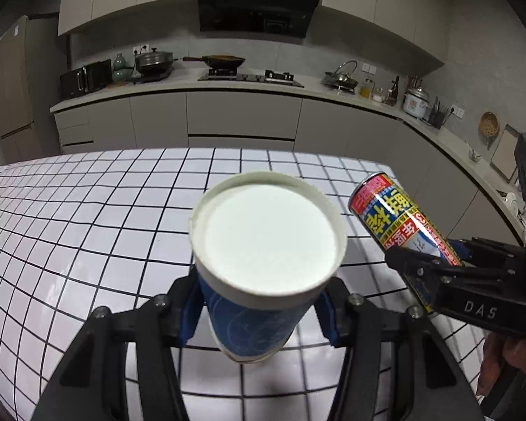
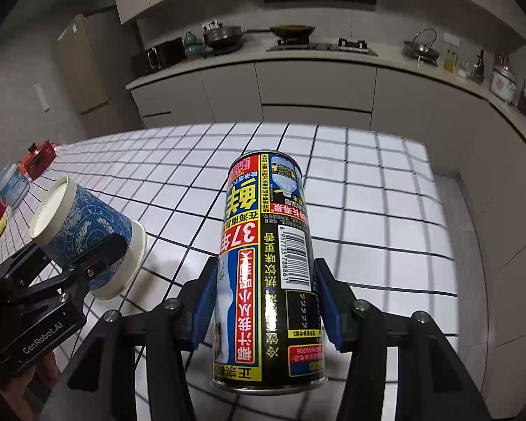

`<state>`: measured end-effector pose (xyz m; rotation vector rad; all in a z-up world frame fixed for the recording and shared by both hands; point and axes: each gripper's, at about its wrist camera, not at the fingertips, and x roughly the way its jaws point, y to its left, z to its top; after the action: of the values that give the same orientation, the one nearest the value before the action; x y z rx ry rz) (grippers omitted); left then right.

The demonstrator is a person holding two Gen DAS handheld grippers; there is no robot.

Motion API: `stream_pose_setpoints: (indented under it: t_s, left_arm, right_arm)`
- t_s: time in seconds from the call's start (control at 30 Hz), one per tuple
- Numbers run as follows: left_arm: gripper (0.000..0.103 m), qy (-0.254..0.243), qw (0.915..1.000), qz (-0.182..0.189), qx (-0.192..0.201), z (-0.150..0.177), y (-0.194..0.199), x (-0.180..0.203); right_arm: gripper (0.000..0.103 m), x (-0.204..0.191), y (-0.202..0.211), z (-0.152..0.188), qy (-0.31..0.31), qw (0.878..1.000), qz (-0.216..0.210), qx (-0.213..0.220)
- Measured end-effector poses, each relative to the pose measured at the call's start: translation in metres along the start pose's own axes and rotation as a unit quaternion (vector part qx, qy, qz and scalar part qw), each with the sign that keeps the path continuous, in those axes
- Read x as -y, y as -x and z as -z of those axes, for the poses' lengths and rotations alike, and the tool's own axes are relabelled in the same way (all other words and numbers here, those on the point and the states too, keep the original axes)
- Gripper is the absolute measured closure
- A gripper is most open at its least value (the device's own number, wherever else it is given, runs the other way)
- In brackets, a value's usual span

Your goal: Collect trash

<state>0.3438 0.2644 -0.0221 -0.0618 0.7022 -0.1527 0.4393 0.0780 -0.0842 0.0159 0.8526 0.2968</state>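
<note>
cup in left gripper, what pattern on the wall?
Blue with pale line-art swirls on the paper cup, white rim; clearest in the right wrist view.

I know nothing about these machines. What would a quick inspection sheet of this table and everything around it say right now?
Surface: white tablecloth with black grid lines, bare under both claws.
Job's things: blue patterned paper cup with white rim; tall printed drink can with yellow, red and black label. Both are off the table.
Clutter: red box-like item and blue-and-white tub at the far left edge.
Grippers: left claw shut on the cup; right claw shut on the can.
Cables: nothing seen.
Surroundings: grey kitchen counter with pots, a hob and a rice cooker; black range hood above.
</note>
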Motion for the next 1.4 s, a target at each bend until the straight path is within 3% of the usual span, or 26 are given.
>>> stream_pose_setpoints:
  t_s: [0.3,0.5,0.83,1.17,1.4]
  left_arm:
    - [0.047,-0.009,0.9997,-0.003,0.021,0.008,0.033,0.066]
    - [0.047,-0.009,0.9997,-0.001,0.022,0.031,0.055,0.13]
    - [0.047,-0.025,0.9988,0.039,0.016,0.079,0.072,0.261]
    - [0.047,-0.038,0.9953,0.069,-0.056,0.147,0.04,0.351]
    - [0.047,-0.036,0.9925,0.06,-0.1,0.19,0.003,0.378]
  right_arm:
    - [0.048,0.049,0.08,0.024,-0.002,0.999,0.002,0.044]
    - [0.048,0.107,0.134,0.066,-0.002,0.999,0.005,0.046]
    - [0.048,0.222,0.211,0.143,-0.01,0.999,0.037,0.033]
    - [0.048,0.301,0.204,0.25,-0.016,0.998,0.048,-0.046]
    - [0.048,0.33,0.186,0.288,-0.004,0.995,0.046,-0.086]
